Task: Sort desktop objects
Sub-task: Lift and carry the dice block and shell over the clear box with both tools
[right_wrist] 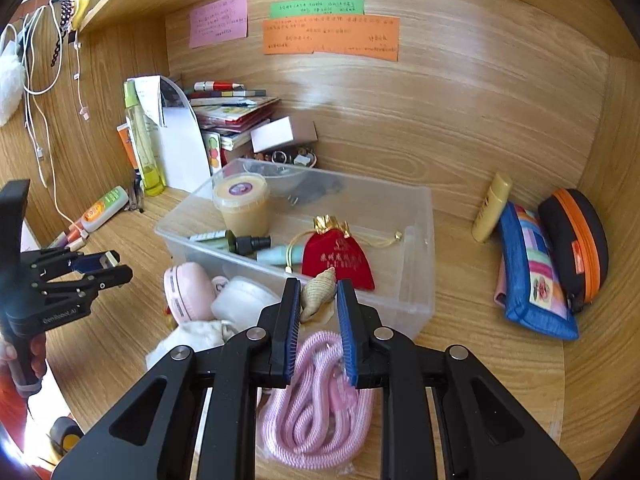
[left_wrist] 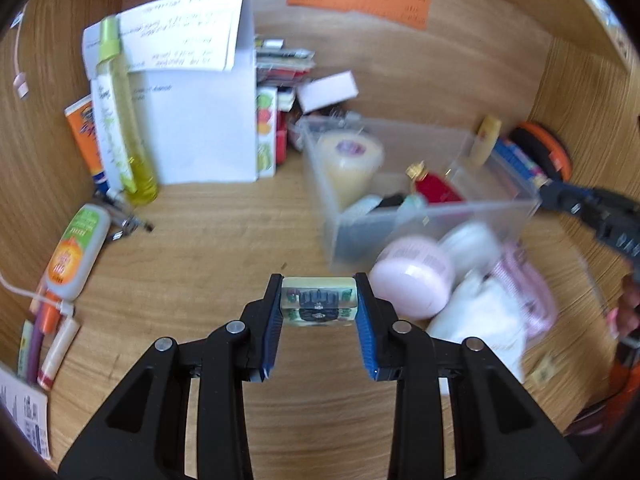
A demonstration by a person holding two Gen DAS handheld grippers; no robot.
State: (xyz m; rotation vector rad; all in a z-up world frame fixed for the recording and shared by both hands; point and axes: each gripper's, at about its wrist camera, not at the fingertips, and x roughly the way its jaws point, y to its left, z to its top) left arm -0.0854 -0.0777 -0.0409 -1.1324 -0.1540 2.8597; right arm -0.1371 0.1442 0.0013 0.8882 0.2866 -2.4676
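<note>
While both of my tools are loaded, I am mid-carry in the sorting job. My left hand-held gripper (left_wrist: pixel 318 300) is clamped on a small pale block (left_wrist: pixel 318 301) with a dark print on its face, pinched at the very tips of the blue pads and held above the bench (left_wrist: pixel 224 232), off the wood. My right hand-held gripper (right_wrist: pixel 319 298) is clenched on a seashell (right_wrist: pixel 318 293), spire tilted up toward the right, also out at the tips, just in front of the near wall of the clear plastic bin (right_wrist: pixel 416 264).

The bin already holds a beige tub (right_wrist: pixel 241 204), a dark pump bottle (right_wrist: pixel 240 242) lying flat and a red drawstring pouch (right_wrist: pixel 337 257), so I judge it is the drop target for small items. A pink jar (right_wrist: pixel 188 292), a white jar (right_wrist: pixel 244 300) and a pink coiled cord (right_wrist: pixel 316 396) lie on the bench outside it, near its front wall.

Step in hand: transport to the bin, two items at once. Next move calls for lifting the shell over the front rim, then letting go over the bare floor right of the pouch. The left block needs to travel right toward the bin and clear the pink jar. Tip grips are shallow, so I reckon either item could slip out. The left view is blurred, and the block's print is unreadable.
</note>
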